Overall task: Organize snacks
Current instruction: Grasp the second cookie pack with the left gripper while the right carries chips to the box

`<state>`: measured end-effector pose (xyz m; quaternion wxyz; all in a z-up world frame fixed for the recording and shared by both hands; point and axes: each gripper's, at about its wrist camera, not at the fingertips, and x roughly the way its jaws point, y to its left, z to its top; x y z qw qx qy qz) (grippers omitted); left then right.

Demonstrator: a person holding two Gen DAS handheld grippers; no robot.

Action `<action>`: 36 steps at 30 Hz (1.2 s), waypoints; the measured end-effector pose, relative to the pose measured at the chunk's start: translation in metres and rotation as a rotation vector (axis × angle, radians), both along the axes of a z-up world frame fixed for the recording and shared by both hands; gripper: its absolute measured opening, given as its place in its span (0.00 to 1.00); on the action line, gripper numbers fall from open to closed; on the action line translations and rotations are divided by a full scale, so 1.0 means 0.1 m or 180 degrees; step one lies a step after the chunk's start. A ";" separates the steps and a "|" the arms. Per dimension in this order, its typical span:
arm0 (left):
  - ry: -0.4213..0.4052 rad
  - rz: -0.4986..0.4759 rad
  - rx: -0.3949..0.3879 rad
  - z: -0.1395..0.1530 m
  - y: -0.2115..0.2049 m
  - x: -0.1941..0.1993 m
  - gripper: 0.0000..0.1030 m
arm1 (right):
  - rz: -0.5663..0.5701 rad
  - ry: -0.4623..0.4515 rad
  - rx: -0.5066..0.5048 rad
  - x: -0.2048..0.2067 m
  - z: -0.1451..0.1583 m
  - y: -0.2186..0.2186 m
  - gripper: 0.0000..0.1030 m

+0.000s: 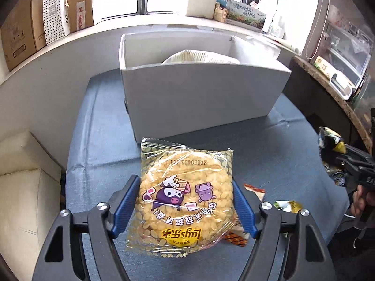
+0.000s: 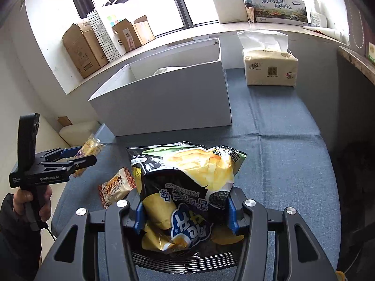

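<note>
We are partway through sorting snacks into a white box (image 1: pixel 199 98), which sits on the far half of the table at twelve o'clock from both grippers. Something pale and rounded already lies inside it (image 1: pixel 201 57); we cannot tell what it is.

Two snacks are in hand and neither has reached the box. Our right gripper (image 2: pixel 185 213) is clamped on a black-and-yellow chip bag (image 2: pixel 187 187), held above the near edge of the table. Our left gripper (image 1: pixel 185 201) is clamped on a clear-wrapped round rice cracker (image 1: pixel 185 201), also near the front edge.

We judge that at least one more snack is left: a small orange-and-white packet (image 2: pixel 116 187) lies on the table at ten o'clock from the chip bag, between the two grippers. Other wrappers show near the left gripper at three o'clock, too hidden to name.

The table wears a creased blue-grey cloth (image 2: pixel 281 152). A tissue pack (image 2: pixel 269 69) stands at the far edge, just beside the box at one o'clock.

Beyond runs a pale windowsill (image 2: pixel 187 39) under bright windows, with cardboard boxes (image 2: pixel 82 46) at eleven o'clock and a printed carton (image 2: pixel 279 8) at one o'clock.
</note>
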<state>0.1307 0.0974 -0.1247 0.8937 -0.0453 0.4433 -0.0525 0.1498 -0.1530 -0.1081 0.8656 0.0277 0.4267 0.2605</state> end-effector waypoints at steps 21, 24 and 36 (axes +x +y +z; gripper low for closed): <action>-0.0560 0.0240 -0.0018 1.12 0.16 1.69 0.77 | 0.0010 -0.0313 0.0303 1.73 0.92 0.64 0.56; -0.0466 0.0258 0.0077 0.98 0.23 1.88 0.78 | 0.0046 -0.0371 0.0205 1.83 0.86 0.68 0.56; -0.0245 0.0433 0.0091 0.63 0.46 1.87 1.00 | -0.0014 -0.0577 -0.0104 1.62 0.86 0.63 1.00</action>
